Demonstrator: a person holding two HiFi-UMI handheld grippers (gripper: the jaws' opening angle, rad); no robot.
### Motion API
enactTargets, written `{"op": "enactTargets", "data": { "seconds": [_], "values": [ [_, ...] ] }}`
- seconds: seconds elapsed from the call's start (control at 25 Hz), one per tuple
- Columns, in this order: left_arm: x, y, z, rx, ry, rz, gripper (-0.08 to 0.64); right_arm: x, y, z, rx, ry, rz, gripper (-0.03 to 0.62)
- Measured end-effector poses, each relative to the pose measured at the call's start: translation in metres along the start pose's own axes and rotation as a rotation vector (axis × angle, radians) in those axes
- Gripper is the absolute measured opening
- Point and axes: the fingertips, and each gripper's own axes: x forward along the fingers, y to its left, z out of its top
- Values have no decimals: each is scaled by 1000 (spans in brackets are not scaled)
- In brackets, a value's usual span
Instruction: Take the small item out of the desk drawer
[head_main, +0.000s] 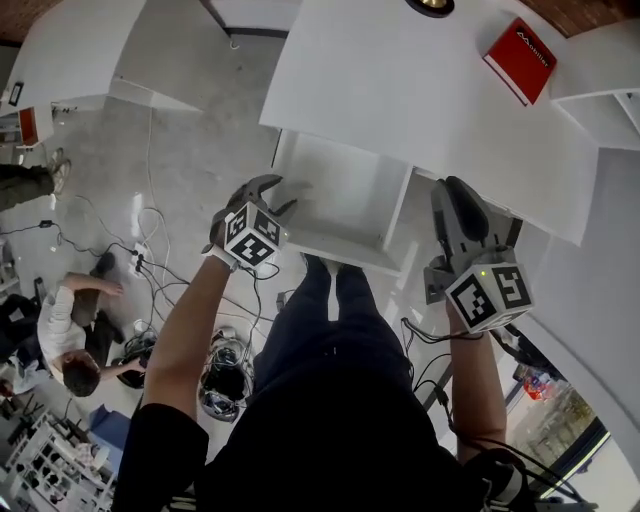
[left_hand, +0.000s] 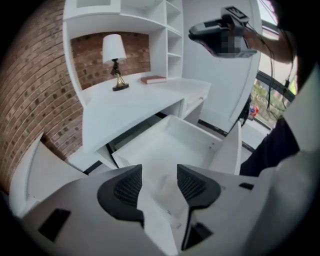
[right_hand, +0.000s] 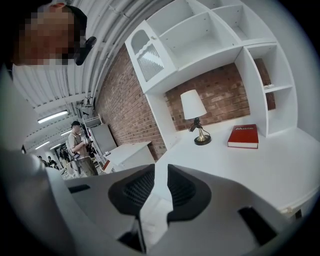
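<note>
The drawer stands pulled out under the desk. The left gripper hangs over its 9 o'clock edge, jaws apart and holding nothing, with the white drawer floor at the gripper's 12 o'clock. The right gripper sits at the drawer's 3 o'clock, just outside the side wall, its jaws a narrow gap apart and empty. I cannot make out the small item.

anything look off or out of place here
The drawer stands pulled out from under the desk, yet its inside looks bare: no small item that I can make out. The left claw hangs open over it. Loose cables also sprawl on the floor.
</note>
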Motion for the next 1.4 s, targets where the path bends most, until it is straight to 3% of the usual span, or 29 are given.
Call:
{"op": "enactTargets", "data": {
  "seconds": [0.24,0.8,1.2,1.32,1.4],
  "values": [
    [60,-27,-18,210,139,-86,216,3,-23,-30,38,52,-14,78],
    [141,-52,-59,387,426,-184,215,-4,-62,-58,86,96,-59,77],
    [176,-48,-91,431,562,-180,199,-8,-84,-80,108,128,-95,75],
    [182,-43,-88,424,556,-153,135,-3,-87,-81,110,137,-94,75],
    [179,-42,-80,382,527,-142,130,-2,-85,-79,108,136,-92,72]
  ]
}}
